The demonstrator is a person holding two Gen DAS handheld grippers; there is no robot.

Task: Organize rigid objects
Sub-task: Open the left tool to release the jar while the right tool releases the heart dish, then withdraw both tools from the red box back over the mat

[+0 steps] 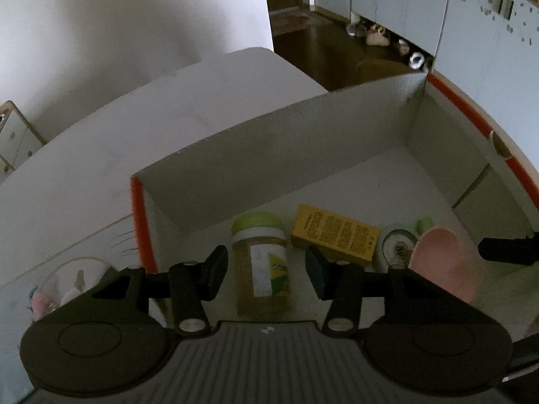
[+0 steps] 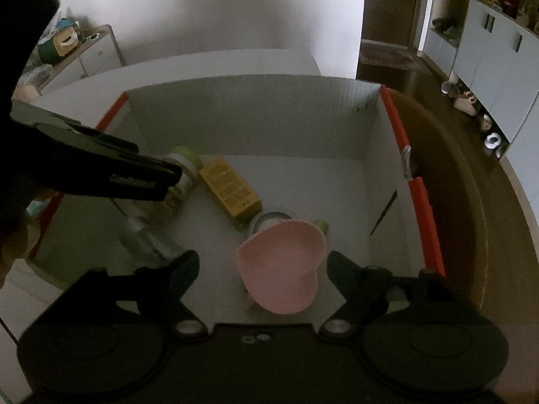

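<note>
Both grippers hang over one open white cardboard box (image 1: 303,141) with orange-red edges, which sits on a white tabletop (image 1: 101,155). Left gripper (image 1: 266,269) has its jaws parted, neither pad touching the one clear jar (image 1: 262,269) with a pale green lid that lies directly below and between them on the box floor; its white and green label is too blurred to read. Just to the right of that gripper lies one yellow carton (image 1: 333,235) covered in small dark print, illegible. Further right are one round, pale-green-rimmed thing (image 1: 397,245), unclear what, and one pink heart-shaped dish (image 2: 283,266).

Right gripper (image 2: 262,269) stands wide open and holds nothing; the pink dish sits between and below its fingers, apart from both pads. Ahead and to its left lie the carton and the jar, the latter partly hidden by the left gripper.
</note>
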